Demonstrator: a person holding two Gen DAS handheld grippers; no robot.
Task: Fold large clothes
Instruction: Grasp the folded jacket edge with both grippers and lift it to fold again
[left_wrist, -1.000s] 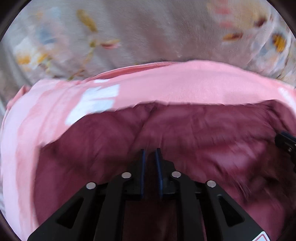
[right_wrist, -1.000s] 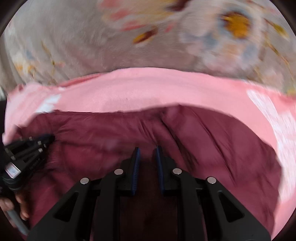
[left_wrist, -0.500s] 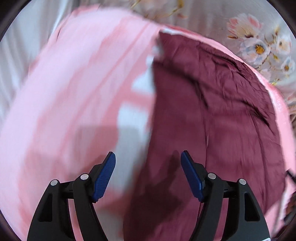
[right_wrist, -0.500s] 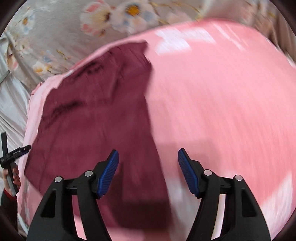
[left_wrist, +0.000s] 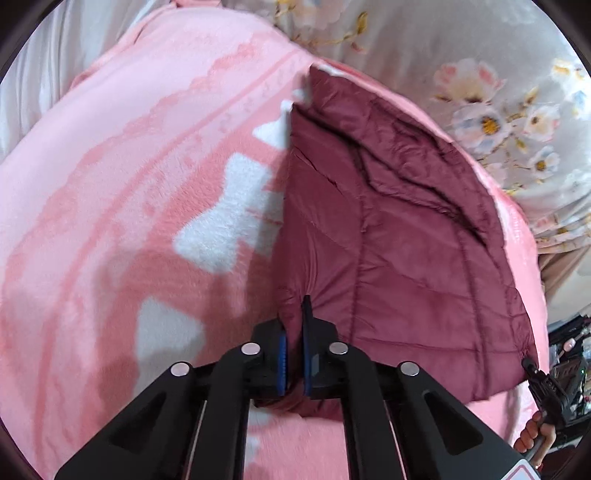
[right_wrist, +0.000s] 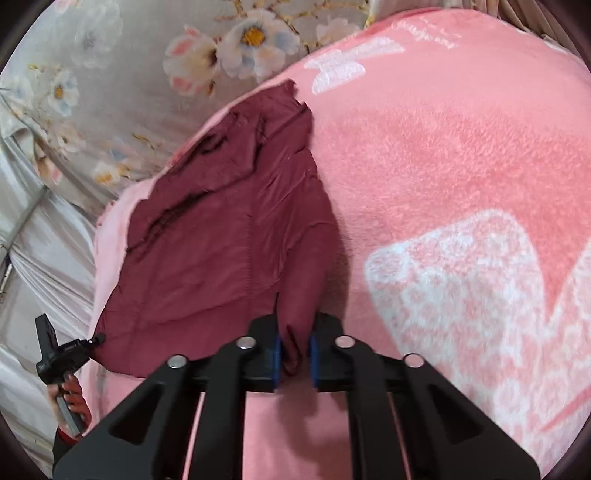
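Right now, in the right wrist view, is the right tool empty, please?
No, the right tool pinches a corner of the maroon jacket.

Pink fleece blanket (left_wrist: 110, 192) with white patches, grey floral sheet (left_wrist: 480, 74) beyond, pale satin fabric (right_wrist: 48, 236)

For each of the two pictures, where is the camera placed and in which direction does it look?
Left wrist: on the left claw, looking down along it at the maroon jacket on the pink blanket; the right claw and a hand show far right.
Right wrist: on the right claw, looking down at the jacket's opposite corner; the left claw and a hand show far left.
Shared: jacket, blanket, floral sheet; each claw is shut on a jacket corner.
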